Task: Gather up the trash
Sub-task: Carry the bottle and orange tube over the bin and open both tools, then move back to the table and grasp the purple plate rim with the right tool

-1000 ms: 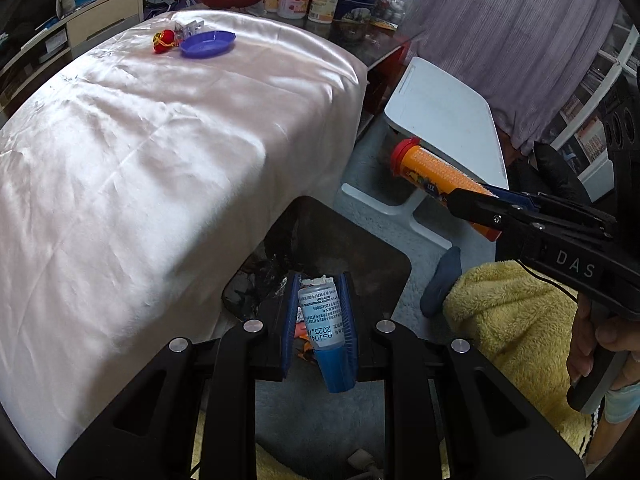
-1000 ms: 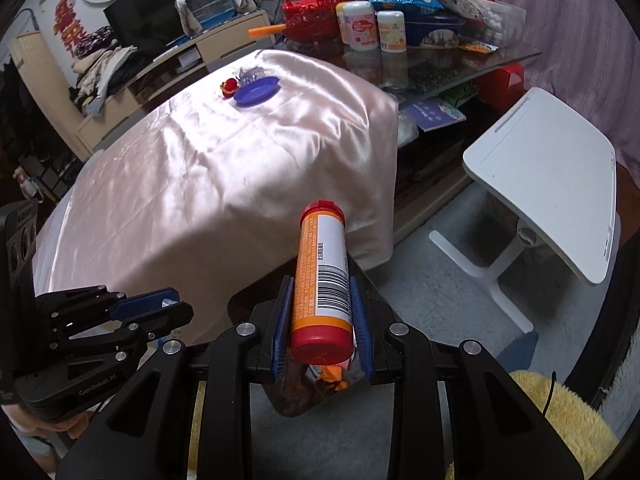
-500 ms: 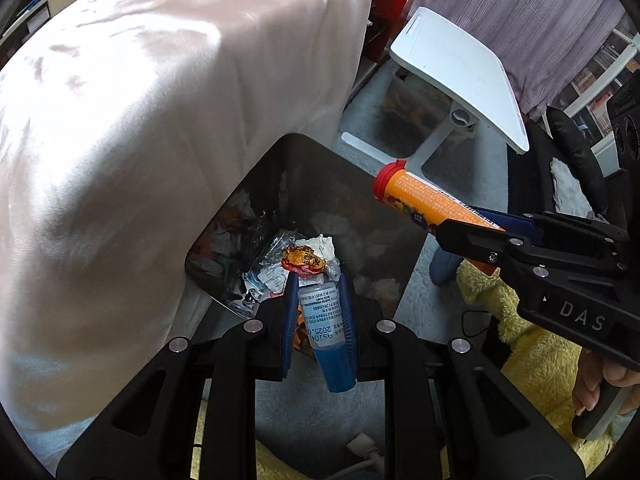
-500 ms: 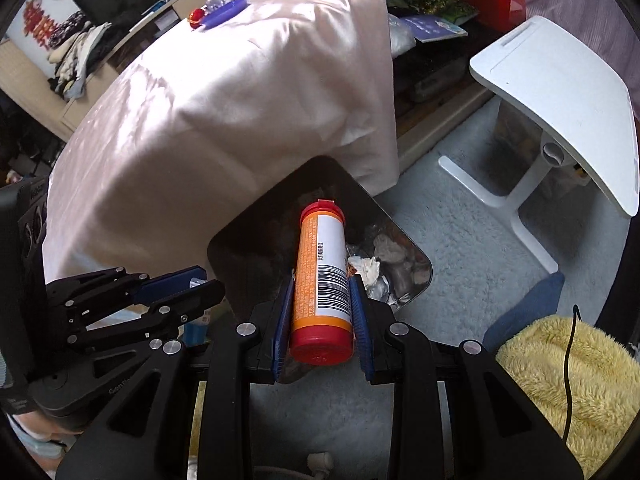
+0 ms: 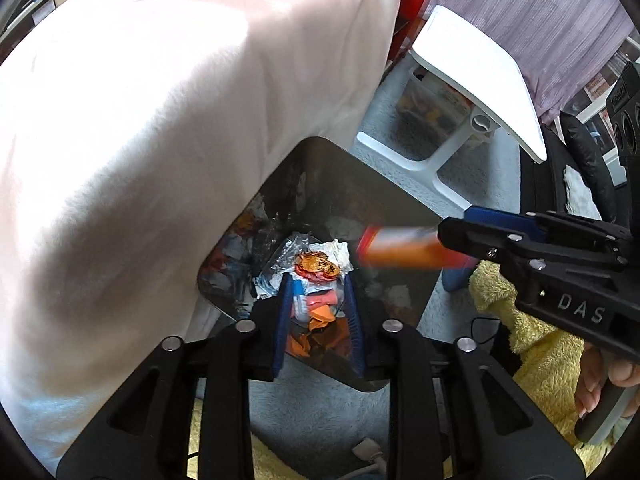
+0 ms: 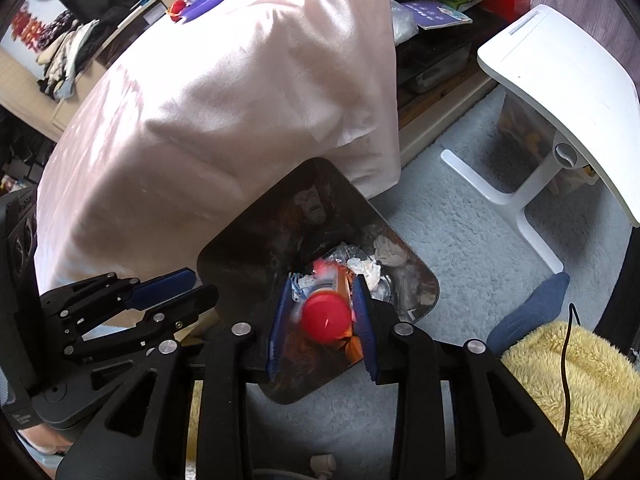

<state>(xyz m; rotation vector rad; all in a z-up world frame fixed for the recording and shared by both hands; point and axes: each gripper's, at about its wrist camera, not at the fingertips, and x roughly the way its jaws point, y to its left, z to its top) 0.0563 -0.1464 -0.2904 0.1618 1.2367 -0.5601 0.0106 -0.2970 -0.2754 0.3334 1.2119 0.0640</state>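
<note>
Fingers [image 5: 283,320] on left gripper [image 5: 318,320] now spread, small bottle gone; right gripper [image 6: 322,320] spread, orange tube [image 6: 326,314] dropping into trash bin [image 6: 248,240].

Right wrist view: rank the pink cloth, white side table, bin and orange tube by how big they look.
1. pink cloth
2. white side table
3. bin
4. orange tube, blurred and close to the camera

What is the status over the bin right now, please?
Left tongs open, empty. Right tongs open, orange tube dropping blurred. Trash bin directly below, unobstructed.
</note>
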